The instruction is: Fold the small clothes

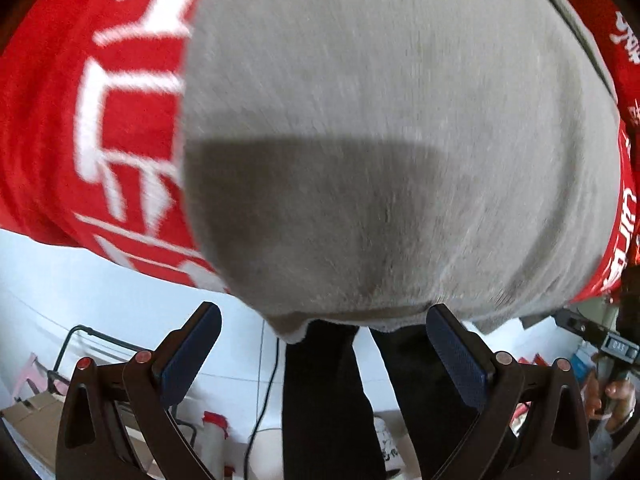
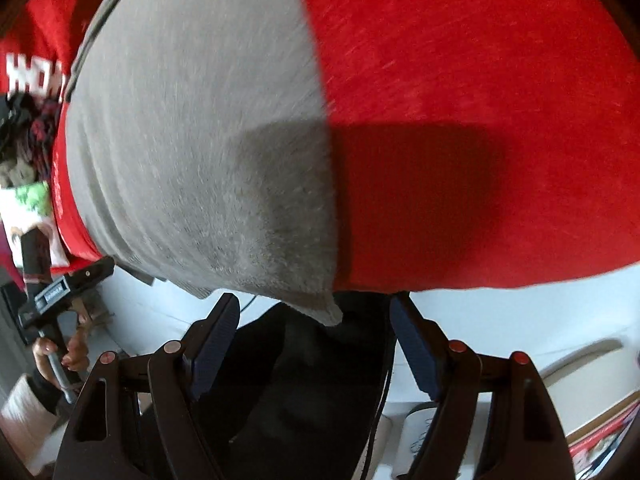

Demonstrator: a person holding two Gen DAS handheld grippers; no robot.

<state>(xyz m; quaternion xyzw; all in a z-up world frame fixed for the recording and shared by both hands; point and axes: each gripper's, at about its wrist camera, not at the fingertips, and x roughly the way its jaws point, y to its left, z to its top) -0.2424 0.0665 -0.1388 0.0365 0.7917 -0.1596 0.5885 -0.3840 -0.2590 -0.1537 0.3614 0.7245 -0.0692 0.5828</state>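
1. In your left wrist view, your left gripper (image 1: 324,344) points steeply down with its jaws standing wide, nothing between the blue pads (image 1: 460,356).
2. A grey garment (image 1: 380,140) fills most of that view. It lies flat on a red cloth (image 1: 52,120) that covers the table, and its near edge hangs just over the table's edge, right above the open jaws.
3. Only the left view shows large white lettering (image 1: 108,128) on the red cloth, to the left of the garment. It is too blurred to read.
4. Below the garment's edge you see dark trouser legs (image 1: 320,400) and a pale floor (image 1: 60,280).
5. In your right wrist view, your right gripper (image 2: 316,334) also points down with jaws wide and empty.
6. Here the grey garment (image 2: 192,140) takes up the left half and plain red cloth (image 2: 480,120) the right. One near corner (image 2: 326,314) of the garment hangs over the table edge, just above the gap between the jaws.
7. Only the right view shows your left hand (image 2: 60,354) at the lower left, wrapped round the handle of the other gripper, and a small heap of other clothes (image 2: 28,148) at the far left edge.
8. Both views are blurred.
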